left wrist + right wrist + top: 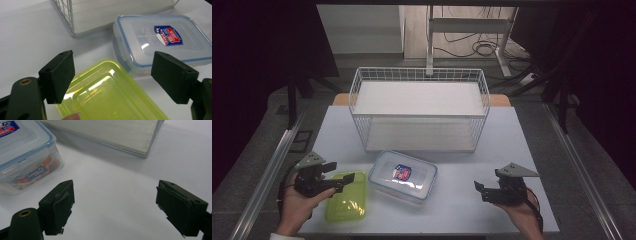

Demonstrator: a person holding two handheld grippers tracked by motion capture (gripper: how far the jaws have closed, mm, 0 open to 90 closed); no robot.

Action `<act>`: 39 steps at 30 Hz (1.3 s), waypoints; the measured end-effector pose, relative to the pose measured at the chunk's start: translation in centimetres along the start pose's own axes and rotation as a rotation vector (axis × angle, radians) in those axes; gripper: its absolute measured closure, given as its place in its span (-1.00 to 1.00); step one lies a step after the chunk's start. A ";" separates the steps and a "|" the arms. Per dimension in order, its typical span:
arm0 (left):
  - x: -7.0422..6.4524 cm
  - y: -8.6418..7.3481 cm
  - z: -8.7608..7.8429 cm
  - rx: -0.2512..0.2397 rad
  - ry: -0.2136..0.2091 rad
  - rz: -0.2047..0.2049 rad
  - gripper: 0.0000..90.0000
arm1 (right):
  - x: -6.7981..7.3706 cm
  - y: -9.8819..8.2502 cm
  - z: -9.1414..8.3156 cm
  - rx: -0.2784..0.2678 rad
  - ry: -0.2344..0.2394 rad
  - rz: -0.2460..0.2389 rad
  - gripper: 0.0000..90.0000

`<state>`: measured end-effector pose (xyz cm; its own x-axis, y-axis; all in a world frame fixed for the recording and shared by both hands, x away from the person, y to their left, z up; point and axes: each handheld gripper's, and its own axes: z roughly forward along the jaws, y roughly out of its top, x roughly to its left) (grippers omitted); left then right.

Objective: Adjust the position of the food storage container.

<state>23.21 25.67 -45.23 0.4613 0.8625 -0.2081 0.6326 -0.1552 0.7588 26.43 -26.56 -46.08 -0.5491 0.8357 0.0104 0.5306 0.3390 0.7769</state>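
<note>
left gripper [343,181]: jaws spread, above green lid [346,196], not pinching | right gripper [479,189]: jaws spread, nothing between | green lid: on table [452,210], touching clear box [403,177] | basket [420,107]: behind

1. Clear container [25,157], side wall sticker: reads roughly "LOCK & LOCK", small and tilted.
2. Same container's lid [162,37]: red-blue badge sticker, print too small to read.
3. Green lid [112,97]: embossed marks, illegible.
</note>
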 end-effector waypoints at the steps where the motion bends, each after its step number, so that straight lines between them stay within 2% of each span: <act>1: 0.0 0.1 0.0 -0.002 -0.003 -0.002 -0.58 | 0.0 0.0 -0.1 0.001 -0.002 -0.004 -0.66; 10: 0.0 0.2 0.2 0.007 -0.005 -0.007 -0.58 | -0.2 -0.1 -0.4 0.008 0.003 -0.001 -0.65; 15: 0.2 0.4 0.0 0.019 0.002 -0.027 -0.58 | -0.4 -0.1 -0.6 0.018 0.003 0.007 -0.63; 19: 0.4 0.3 -0.1 0.045 0.013 -0.039 -0.56 | -0.5 -0.1 -0.6 0.040 0.020 0.017 -0.62; 25: 0.5 0.2 0.3 0.085 0.001 -0.043 -0.50 | -0.9 0.0 -0.7 0.065 0.028 0.041 -0.60; 29: 0.2 0.3 0.7 0.113 0.004 -0.052 -0.41 | -1.0 0.1 -0.9 0.061 0.025 0.050 -0.59; 30: 0.1 0.4 0.8 0.122 0.000 -0.056 -0.33 | -1.1 0.2 -0.9 0.062 0.023 0.054 -0.59; 33: -0.3 0.9 1.1 0.144 -0.002 -0.044 -0.22 | -1.0 0.2 -0.9 0.064 0.023 0.054 -0.59; 34: -0.4 1.2 1.2 0.149 0.004 -0.040 -0.16 | -1.0 0.2 -0.9 0.066 0.026 0.055 -0.59; 35: -0.7 1.8 1.4 0.157 0.007 -0.034 0.01 | -1.0 0.2 -0.8 0.071 0.025 0.052 -0.59; 39: -1.3 2.9 2.0 0.181 0.004 -0.017 0.19 | -0.9 0.1 -0.9 0.076 0.019 0.047 -0.59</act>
<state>25.65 23.12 -43.98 0.4471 0.8677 -0.2172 0.7421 -0.2243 0.6316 26.47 -27.67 -45.43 -0.5347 0.8431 0.0580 0.6026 0.3322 0.7256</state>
